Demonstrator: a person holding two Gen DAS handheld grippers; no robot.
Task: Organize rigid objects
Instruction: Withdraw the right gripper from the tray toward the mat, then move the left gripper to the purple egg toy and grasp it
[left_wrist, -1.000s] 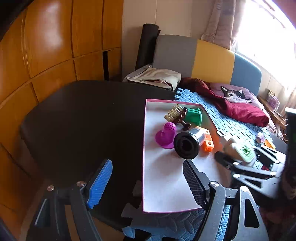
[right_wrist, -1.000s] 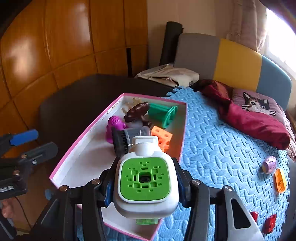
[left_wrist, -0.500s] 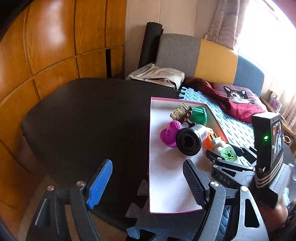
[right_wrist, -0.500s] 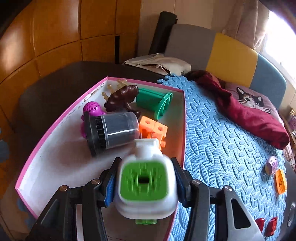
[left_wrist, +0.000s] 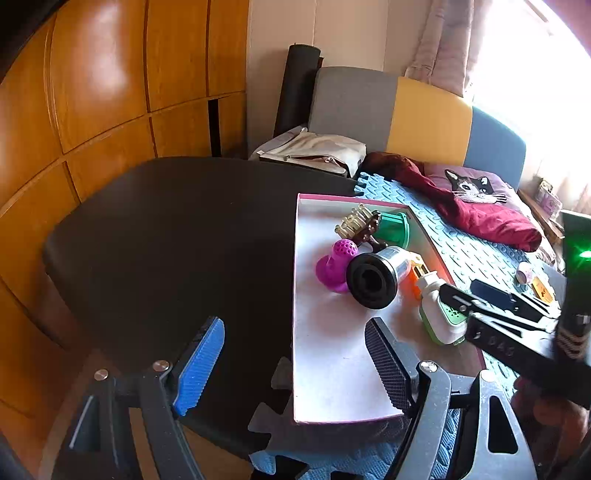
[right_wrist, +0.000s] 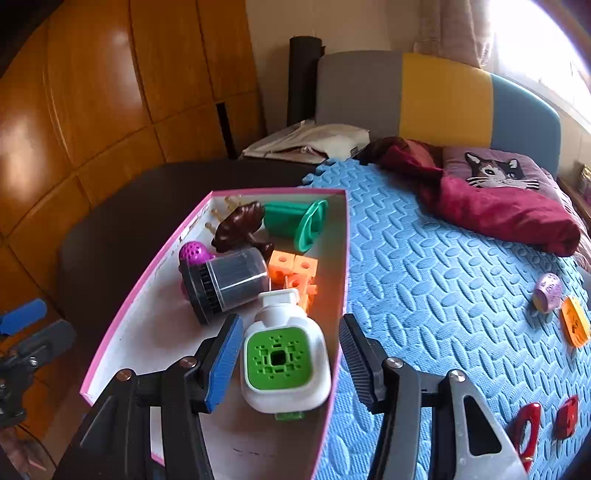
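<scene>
R gripper (right_wrist: 288, 354) tilted down over pink box (right_wrist: 147, 295), jaws just opening, white-green toy (right_wrist: 284, 358) loose between.

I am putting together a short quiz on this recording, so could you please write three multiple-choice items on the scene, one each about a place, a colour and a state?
1. Where does the white and green toy lie?
A. in the pink-rimmed box
B. on the blue foam mat
C. on the maroon blanket

2. What colour is the cup lying at the box's far end?
A. orange
B. green
C. purple

3. How is the right gripper?
A. shut on the toy
B. out of view
C. open around the toy

Answers: 1 A, it rests on the box floor; 2 B, its body and rim are green; 3 C, gaps show beside both pads.
</scene>
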